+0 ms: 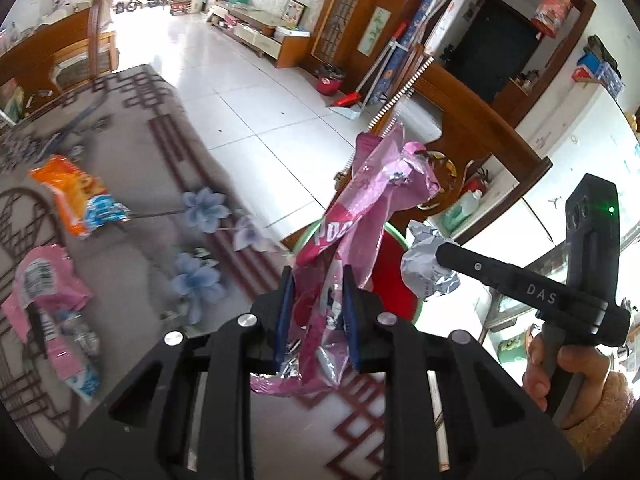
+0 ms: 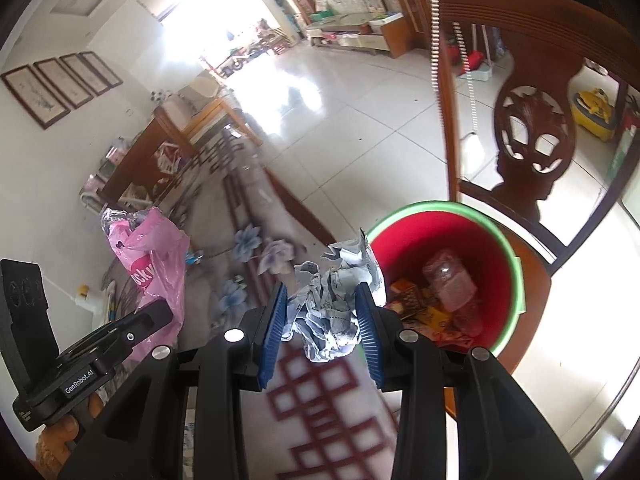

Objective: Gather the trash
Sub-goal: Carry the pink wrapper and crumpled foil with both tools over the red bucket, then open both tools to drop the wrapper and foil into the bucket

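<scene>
My left gripper [image 1: 316,280] is shut on a pink foil snack wrapper [image 1: 372,196] and holds it up above the table's edge; the wrapper also shows in the right wrist view [image 2: 150,256]. My right gripper [image 2: 322,298] is shut on a crumpled grey-white paper ball [image 2: 332,308], which also shows in the left wrist view [image 1: 426,266], just left of a red bucket with a green rim [image 2: 464,210]. The bucket stands on a wooden chair and holds several pieces of trash.
On the patterned tablecloth [image 1: 132,184] lie an orange snack bag [image 1: 74,192] and a pink-and-blue wrapper [image 1: 50,296]. A carved wooden chair back [image 2: 532,128] rises behind the bucket. White tiled floor lies beyond the table.
</scene>
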A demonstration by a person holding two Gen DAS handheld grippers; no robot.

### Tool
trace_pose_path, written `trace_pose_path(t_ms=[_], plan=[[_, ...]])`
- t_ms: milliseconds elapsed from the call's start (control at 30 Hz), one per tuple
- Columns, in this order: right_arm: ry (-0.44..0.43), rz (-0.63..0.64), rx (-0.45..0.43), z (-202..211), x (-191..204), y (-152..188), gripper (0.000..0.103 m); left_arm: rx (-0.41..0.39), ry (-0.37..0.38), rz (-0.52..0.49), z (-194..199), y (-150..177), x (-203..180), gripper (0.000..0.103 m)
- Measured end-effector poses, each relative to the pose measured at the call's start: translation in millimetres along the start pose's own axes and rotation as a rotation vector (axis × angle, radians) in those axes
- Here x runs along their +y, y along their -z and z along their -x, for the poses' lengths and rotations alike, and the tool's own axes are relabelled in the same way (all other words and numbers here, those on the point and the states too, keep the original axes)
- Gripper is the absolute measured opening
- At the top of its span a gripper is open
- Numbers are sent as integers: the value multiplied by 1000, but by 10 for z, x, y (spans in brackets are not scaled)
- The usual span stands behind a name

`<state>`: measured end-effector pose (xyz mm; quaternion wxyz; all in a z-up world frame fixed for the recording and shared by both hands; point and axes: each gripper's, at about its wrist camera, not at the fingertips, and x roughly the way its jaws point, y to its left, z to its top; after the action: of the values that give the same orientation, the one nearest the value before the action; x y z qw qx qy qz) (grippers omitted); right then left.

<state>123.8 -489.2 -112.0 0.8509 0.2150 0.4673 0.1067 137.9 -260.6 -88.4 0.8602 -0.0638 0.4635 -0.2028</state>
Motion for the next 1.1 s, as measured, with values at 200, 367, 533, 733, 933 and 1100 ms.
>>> trace_pose_path(t_ms=[200,367,533,733,933,1100], plan=[[29,-43,-18,92,-355,-113,34,70,49,-41,-438,-128,-322,23],[37,-76,-26,130,-588,-218,35,116,71,-78,-757,-213,-578,23],[17,-102,-22,116,-710,-279,49,152,76,-58,-971,-271,-658,44],[10,-147,-19,83,-850,-315,58,144,60,-21,-990,-278,-578,64],[7,-149,-6,31,-818,-304,64,94,-27,96,-763,-231,-84,79],[-1,-128,15,-48,-690,-291,64,24,-190,221,-357,-166,697,79]])
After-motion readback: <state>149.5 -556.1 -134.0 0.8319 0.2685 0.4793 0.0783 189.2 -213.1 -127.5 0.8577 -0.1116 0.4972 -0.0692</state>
